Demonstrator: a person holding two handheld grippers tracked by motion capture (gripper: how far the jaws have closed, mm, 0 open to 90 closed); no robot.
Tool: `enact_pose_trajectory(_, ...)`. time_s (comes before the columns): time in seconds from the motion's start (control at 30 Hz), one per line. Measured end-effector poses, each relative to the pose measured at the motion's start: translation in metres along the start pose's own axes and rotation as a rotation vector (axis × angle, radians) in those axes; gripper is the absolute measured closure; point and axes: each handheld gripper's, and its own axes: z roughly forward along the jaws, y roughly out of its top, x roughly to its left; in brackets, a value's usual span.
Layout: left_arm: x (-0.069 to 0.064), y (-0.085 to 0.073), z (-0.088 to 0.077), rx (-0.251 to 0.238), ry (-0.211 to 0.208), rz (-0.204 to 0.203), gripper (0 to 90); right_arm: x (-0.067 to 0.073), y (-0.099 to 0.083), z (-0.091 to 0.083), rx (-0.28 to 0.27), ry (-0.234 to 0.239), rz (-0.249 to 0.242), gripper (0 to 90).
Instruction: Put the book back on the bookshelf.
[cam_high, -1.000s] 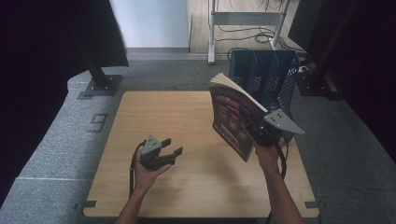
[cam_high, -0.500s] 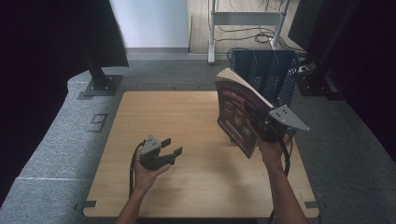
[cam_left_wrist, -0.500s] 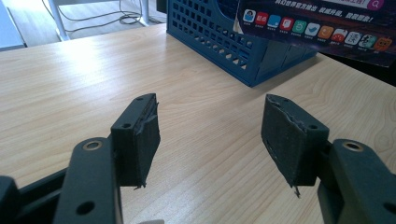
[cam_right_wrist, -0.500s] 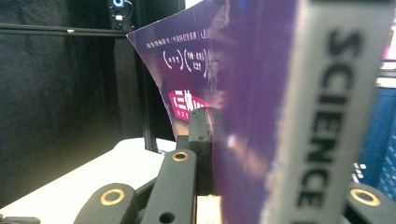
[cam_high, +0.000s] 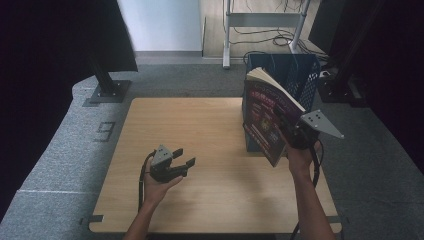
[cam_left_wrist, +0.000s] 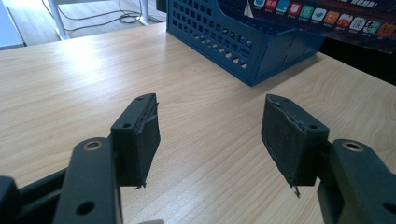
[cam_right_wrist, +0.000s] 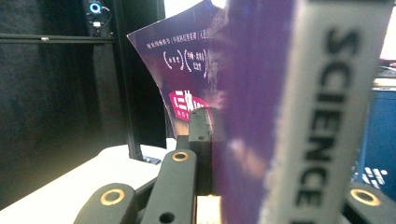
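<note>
My right gripper (cam_high: 294, 131) is shut on a thick purple book (cam_high: 265, 117), held upright and tilted above the table's right side, just in front of the blue crate (cam_high: 287, 70). In the right gripper view the book's spine (cam_right_wrist: 327, 116) reads SCIENCE and its purple cover (cam_right_wrist: 187, 70) rises between the jaws. My left gripper (cam_high: 182, 157) rests low over the table's front left, open with nothing between its fingers. The left gripper view has its two black pads (cam_left_wrist: 140, 135) wide apart over bare wood, with the crate (cam_left_wrist: 243, 42) beyond them.
The wooden table (cam_high: 200, 130) carries the perforated blue crate at its far right corner. Grey carpet surrounds it, with a black stand base (cam_high: 107, 90) at the left and a metal frame with cables (cam_high: 265, 25) behind.
The right gripper has carried the book a little to the right and toward the crate, raising it slightly. The left gripper has stayed where it was.
</note>
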Motion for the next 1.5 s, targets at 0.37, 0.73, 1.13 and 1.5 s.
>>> enact_pose_trajectory(0.37, 0.001, -0.001, 0.001, 0.005, 0.0, 0.002, 37.1, -0.009, 0.003, 0.004, 0.003, -0.049, -0.017, 81.7)
enact_pose_trajectory(0.73, 0.001, -0.002, 0.001, 0.011, -0.002, -0.002, 37.1, -0.016, 0.0, 0.017, 0.022, -0.082, -0.007, 81.7)
enact_pose_trajectory(1.13, 0.004, -0.002, 0.001, 0.006, -0.004, -0.013, 37.1, -0.023, 0.001, 0.034, 0.027, -0.115, 0.006, 81.7)
enact_pose_trajectory(1.5, 0.004, -0.003, 0.0, 0.005, -0.011, -0.02, 37.1, -0.019, 0.001, 0.056, 0.039, -0.129, -0.003, 81.7)
